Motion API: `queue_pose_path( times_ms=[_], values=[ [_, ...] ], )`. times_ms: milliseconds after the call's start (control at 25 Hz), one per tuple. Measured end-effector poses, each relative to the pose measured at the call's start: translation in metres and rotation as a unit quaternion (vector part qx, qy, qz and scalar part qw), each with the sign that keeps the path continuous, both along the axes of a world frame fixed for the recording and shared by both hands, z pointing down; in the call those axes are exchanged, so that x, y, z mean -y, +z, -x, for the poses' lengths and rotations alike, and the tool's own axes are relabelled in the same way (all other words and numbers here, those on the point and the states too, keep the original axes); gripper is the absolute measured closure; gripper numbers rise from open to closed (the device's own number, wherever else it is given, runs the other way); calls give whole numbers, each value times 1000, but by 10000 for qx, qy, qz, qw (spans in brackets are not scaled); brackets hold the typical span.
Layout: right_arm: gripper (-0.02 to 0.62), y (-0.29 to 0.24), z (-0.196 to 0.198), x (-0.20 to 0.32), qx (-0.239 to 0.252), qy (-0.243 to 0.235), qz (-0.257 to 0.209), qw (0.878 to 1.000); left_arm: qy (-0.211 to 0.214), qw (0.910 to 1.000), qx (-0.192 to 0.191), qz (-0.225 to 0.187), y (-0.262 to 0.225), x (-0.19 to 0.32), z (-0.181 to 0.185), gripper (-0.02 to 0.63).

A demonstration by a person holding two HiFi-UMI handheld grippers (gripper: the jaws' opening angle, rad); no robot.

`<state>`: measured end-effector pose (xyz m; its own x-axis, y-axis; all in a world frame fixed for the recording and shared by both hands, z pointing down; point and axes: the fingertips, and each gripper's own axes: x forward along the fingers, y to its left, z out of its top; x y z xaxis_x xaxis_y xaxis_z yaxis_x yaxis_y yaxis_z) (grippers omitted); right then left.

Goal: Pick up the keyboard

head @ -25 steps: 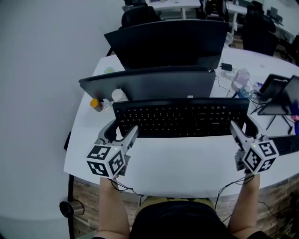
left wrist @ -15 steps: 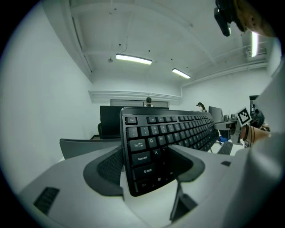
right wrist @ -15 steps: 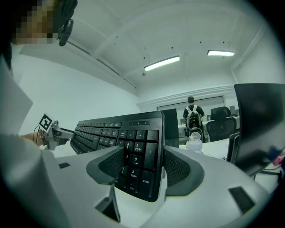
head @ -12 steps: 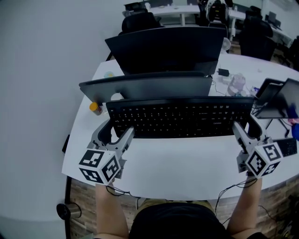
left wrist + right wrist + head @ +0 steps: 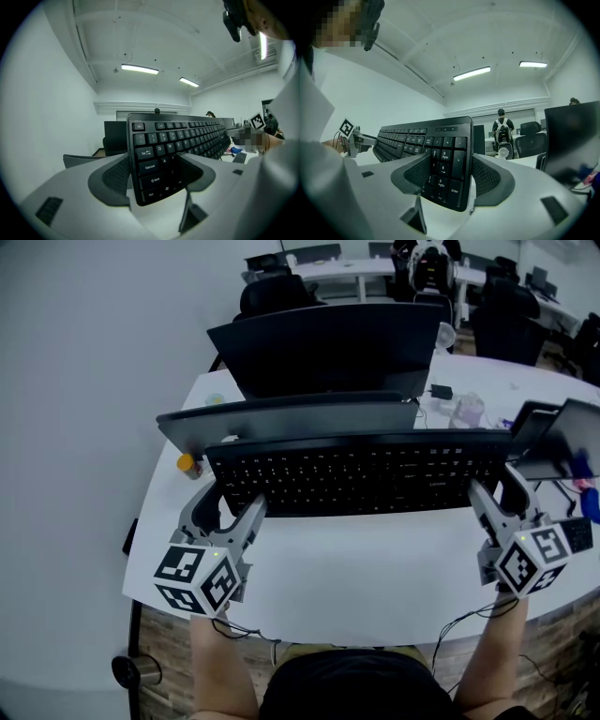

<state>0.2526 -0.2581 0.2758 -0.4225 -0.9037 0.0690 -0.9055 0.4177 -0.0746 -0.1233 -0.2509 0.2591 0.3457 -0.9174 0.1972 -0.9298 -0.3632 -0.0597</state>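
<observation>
A black full-size keyboard (image 5: 356, 474) hangs level above the white desk (image 5: 356, 577), held by its two short ends. My left gripper (image 5: 225, 507) is shut on the left end, its pads pressing the front and back edges near the Shift and Ctrl keys. In the left gripper view the keyboard (image 5: 173, 145) runs away between the jaws of the left gripper (image 5: 157, 176). My right gripper (image 5: 502, 498) is shut on the number-pad end. The right gripper view shows the keyboard (image 5: 440, 154) clamped in the right gripper (image 5: 447, 176).
Two dark monitors (image 5: 328, 348) (image 5: 291, 418) stand just behind the keyboard. A small orange-capped bottle (image 5: 190, 464) sits at the desk's left. A tablet on a stand (image 5: 553, 442), cables and small items crowd the right. Office chairs (image 5: 272, 292) stand beyond.
Both grippers have risen together with the keyboard, which now sits higher off the desk and closer to the head camera. The grip on each end is unchanged.
</observation>
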Motion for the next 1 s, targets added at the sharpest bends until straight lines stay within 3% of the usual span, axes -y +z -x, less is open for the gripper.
queue_pose_path(
  times_ms=[1000],
  values=[
    [308, -8, 2, -4, -57, 142, 39, 9999, 10, 9999, 41, -103, -13, -2, 3, 301]
  ],
)
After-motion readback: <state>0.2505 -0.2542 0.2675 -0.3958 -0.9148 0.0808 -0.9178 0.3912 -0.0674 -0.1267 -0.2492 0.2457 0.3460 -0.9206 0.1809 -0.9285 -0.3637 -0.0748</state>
